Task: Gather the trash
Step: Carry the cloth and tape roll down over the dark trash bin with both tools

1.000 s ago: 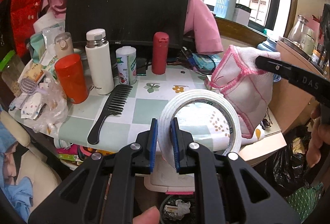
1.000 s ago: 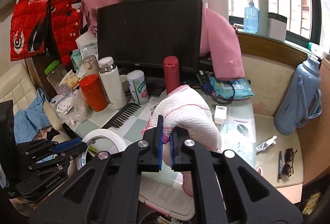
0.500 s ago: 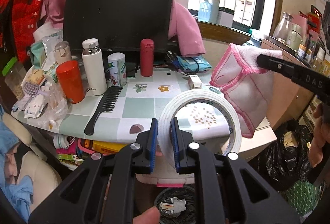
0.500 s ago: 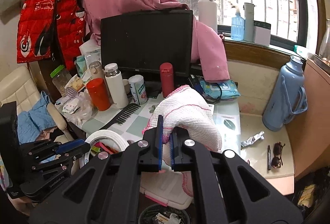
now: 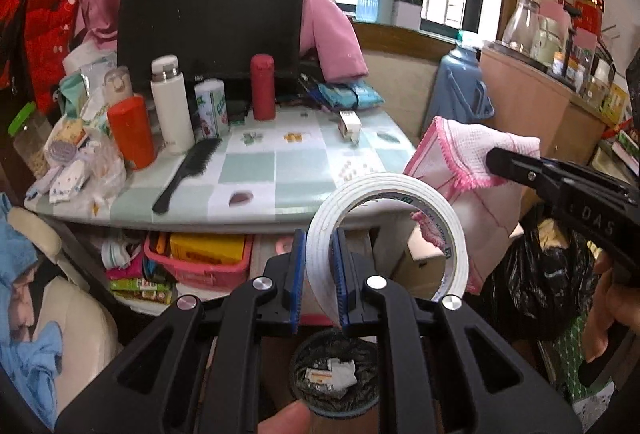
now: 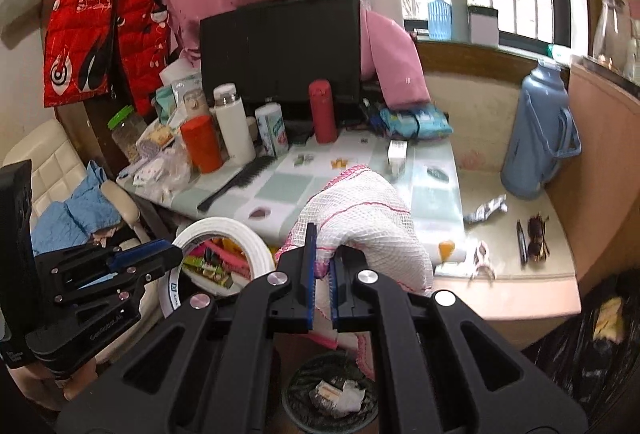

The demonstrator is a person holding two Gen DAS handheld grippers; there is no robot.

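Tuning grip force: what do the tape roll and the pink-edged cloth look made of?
Tape roll, shut in the left claw: white matte wound layers, probably paper or foam tape, with a printed liner inside the ring. Pink-edged cloth, shut in the right claw: soft open-mesh white fabric, likely cotton, with pink stitched hem; it drapes limply.

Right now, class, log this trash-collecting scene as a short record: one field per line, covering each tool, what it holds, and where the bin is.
left tool: shut on the tape roll
right tool: shut on the pink-edged cloth
trash bin: on the floor below both tools, paper scraps inside
table: black comb, orange cup, white flask, red bottle
behind table: dark monitor
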